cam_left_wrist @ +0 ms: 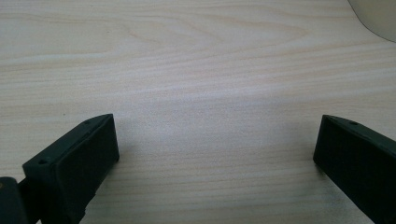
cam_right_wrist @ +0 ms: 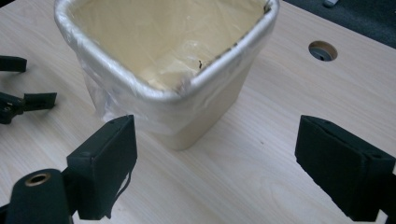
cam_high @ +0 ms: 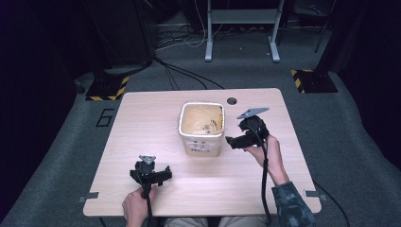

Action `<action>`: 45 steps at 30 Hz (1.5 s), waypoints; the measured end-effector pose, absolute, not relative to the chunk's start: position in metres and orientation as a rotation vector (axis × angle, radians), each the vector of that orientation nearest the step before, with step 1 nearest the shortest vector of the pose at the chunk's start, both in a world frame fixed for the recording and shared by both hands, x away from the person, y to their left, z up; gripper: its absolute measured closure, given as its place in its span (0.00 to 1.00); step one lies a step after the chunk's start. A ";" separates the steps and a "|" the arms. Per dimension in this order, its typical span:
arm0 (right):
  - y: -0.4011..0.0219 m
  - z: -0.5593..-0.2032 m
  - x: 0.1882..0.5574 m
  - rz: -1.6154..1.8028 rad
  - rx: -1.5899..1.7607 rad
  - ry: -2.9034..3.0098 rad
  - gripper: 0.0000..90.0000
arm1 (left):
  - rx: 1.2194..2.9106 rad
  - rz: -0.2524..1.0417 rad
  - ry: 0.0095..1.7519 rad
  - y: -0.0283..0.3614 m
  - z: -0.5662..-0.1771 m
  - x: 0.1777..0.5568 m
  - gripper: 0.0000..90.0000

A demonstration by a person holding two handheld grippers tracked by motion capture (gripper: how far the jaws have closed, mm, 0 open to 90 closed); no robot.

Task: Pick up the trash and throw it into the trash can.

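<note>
Bin point(cam_high: 201, 128), lined with thin plastic, stood mid-table toward the far edge. My right gripper point(cam_right_wrist: 215, 154) hung beside it, jaws spread and empty; my left gripper point(cam_high: 150, 176), also spread, rested near the front edge. A careless reach could have snagged the liner or tipped it.

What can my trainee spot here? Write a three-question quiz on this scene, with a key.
1. True or false: the right tongs are shut on the bin.
2. What lines the bin?
3. The left tongs are open over: A) bare table; B) the bin; C) the floor.
Key: 1. False, they are open, clear of the bin. 2. A clear plastic bag. 3. A.
</note>
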State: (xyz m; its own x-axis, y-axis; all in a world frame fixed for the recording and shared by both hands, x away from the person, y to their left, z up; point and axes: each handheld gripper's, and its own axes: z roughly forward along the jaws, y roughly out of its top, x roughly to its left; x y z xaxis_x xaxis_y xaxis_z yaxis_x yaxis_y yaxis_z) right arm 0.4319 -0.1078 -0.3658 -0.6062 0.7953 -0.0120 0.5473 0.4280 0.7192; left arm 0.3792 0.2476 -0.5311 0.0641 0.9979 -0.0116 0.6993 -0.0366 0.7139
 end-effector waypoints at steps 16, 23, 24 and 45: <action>-0.165 -0.415 0.407 0.952 1.284 2.270 0.15 | 1.794 0.698 1.690 0.248 -0.531 0.379 0.00; -0.180 -0.437 0.399 0.949 1.338 2.258 0.15 | 1.794 0.698 1.690 0.248 -0.531 0.379 0.00; -0.183 -0.441 0.396 0.946 1.360 2.256 0.15 | 1.794 0.698 1.690 0.248 -0.531 0.379 0.00; -0.236 -0.522 0.368 0.882 1.486 2.119 0.13 | 1.794 0.698 1.690 0.248 -0.531 0.379 0.00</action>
State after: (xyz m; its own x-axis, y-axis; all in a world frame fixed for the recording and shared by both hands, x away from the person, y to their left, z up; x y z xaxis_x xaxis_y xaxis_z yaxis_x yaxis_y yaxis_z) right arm 0.3684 -0.2357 -0.5219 -0.3516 0.9357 0.0294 0.6801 0.2338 0.6948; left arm 0.3792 0.2476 -0.5310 0.0644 0.9979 -0.0113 0.6994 -0.0371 0.7138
